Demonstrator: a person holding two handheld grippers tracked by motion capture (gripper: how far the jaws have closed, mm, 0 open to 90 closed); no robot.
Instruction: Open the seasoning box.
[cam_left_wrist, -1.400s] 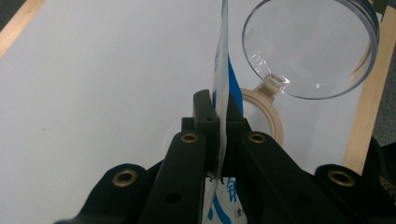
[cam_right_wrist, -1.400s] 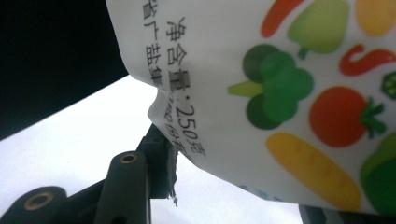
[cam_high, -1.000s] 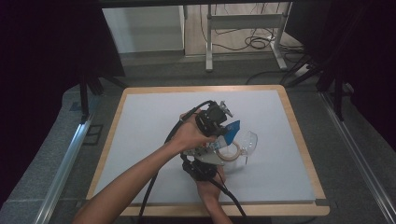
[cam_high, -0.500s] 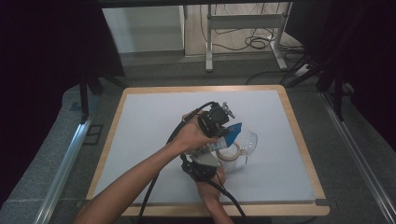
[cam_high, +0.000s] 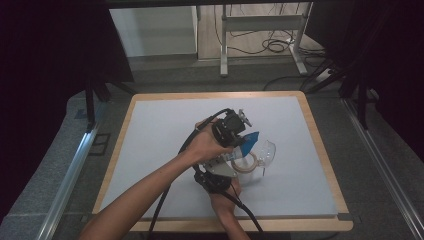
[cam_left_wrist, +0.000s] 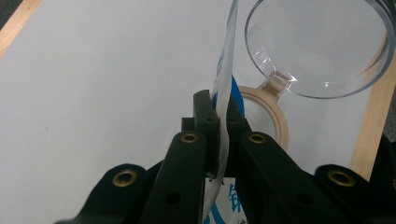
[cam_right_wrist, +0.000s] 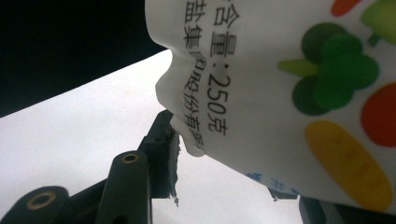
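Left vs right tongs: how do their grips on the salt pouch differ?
The left tongs pinch the salt pouch edge-on, its thin edge standing between closed jaws; the right tongs sit at the pouch's crumpled lower part, its printed face draped over one jaw. Left tongs point toward the clear jar; right tongs face bare tabletop. Both grip the same pouch.

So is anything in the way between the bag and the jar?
Nothing visible is. The lid is flipped open, and the bag, pinched in the left gripper, hangs right over the jar's open mouth.

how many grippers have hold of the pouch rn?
2. The left gripper pinches the pouch edge above the clear jar; the right gripper clamps its printed lower corner.
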